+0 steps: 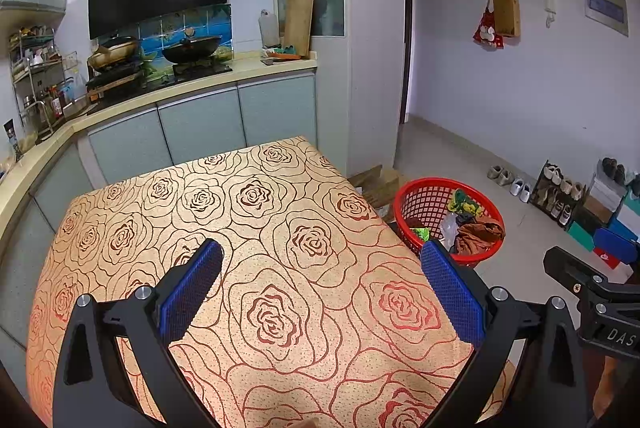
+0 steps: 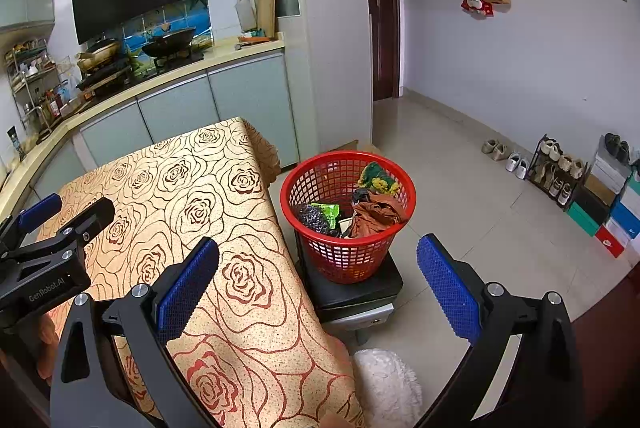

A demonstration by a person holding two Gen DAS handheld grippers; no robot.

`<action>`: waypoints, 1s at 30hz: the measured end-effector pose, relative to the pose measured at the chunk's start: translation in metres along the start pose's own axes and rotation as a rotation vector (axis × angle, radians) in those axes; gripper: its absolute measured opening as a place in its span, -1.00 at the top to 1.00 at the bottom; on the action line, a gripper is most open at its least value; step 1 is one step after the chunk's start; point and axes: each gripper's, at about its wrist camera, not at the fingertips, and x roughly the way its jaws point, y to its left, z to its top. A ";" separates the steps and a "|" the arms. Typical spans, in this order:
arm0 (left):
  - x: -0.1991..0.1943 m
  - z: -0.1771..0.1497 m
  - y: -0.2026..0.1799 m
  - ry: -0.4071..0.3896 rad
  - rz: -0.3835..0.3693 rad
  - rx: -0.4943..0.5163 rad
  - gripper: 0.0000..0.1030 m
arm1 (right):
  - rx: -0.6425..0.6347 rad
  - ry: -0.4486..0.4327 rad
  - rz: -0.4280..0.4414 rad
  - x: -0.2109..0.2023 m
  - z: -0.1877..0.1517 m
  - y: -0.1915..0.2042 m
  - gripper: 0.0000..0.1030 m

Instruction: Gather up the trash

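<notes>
A red mesh basket (image 2: 347, 260) stands on a black stool (image 2: 360, 292) beside the table's right edge. It holds crumpled trash: a brown wrapper (image 2: 374, 216), a green packet (image 2: 330, 211), a dark bumpy piece (image 2: 314, 218) and a green-yellow wrapper (image 2: 378, 177). The same basket (image 1: 420, 203) shows past the table edge in the left wrist view. My left gripper (image 1: 322, 268) hangs open over the rose-patterned tablecloth (image 1: 256, 228) with nothing between its blue pads. My right gripper (image 2: 318, 268) is open and holds nothing, straddling the table edge and the basket. No trash shows on the tablecloth.
Kitchen counter (image 1: 200, 83) with woks and a cooker runs behind the table. A white fluffy mat (image 2: 386, 384) lies on the floor by the stool. Shoes and a shoe rack (image 2: 556, 171) with boxes line the right wall. Tiled floor (image 2: 460, 187) stretches right of the basket.
</notes>
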 end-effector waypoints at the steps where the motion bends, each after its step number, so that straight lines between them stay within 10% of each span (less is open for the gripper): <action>1: 0.000 0.000 0.000 0.000 0.000 -0.001 -0.87 | 0.000 0.000 0.000 0.000 0.000 0.000 -0.88; 30: -0.002 -0.001 -0.001 -0.009 0.006 0.001 -0.87 | -0.002 0.001 0.001 0.000 0.000 0.001 -0.88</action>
